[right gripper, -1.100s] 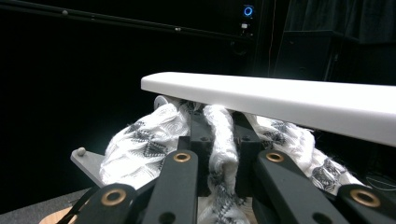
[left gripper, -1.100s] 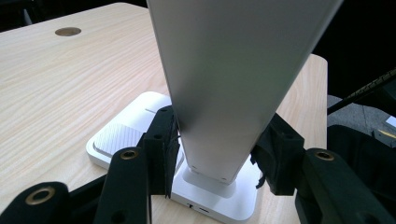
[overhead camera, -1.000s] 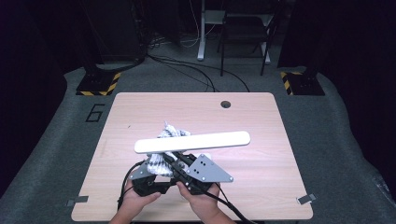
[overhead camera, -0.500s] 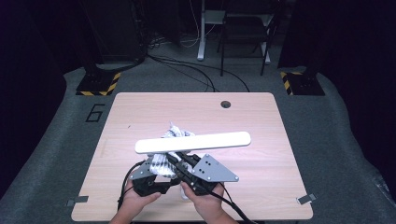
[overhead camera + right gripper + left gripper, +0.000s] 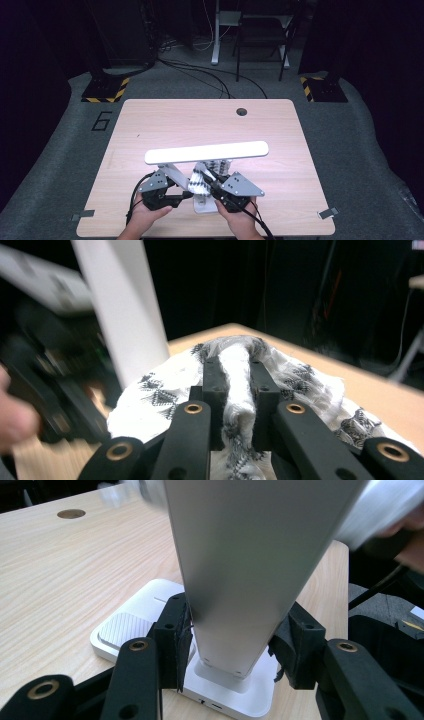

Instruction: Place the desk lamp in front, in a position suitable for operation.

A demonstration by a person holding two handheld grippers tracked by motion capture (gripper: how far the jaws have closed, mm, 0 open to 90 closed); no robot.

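Note:
A white desk lamp stands near the table's front edge, its long light bar [image 5: 206, 152] lying level above its flat base [image 5: 202, 206]. My left gripper [image 5: 184, 194] is shut on the lamp's flat upright post [image 5: 240, 570], and both pads [image 5: 176, 630] press its sides just above the base [image 5: 130, 625]. My right gripper [image 5: 207, 181] is shut on a white cloth with a dark pattern [image 5: 199, 183], held under the bar beside the post. In the right gripper view a fold of the cloth [image 5: 165, 385] is pinched between the jaws of that gripper [image 5: 235, 370], with the post [image 5: 120, 305] to the left.
The wooden table [image 5: 150, 125] has a round cable hole [image 5: 242, 111] near its far edge. Black stands with yellow-striped feet [image 5: 106, 92] sit on the grey floor behind it, and a chair [image 5: 260, 30] with cables stands farther back.
My right gripper has come down and toward the table's front edge with the cloth, from above the light bar to below it. The left gripper and the lamp have stayed put.

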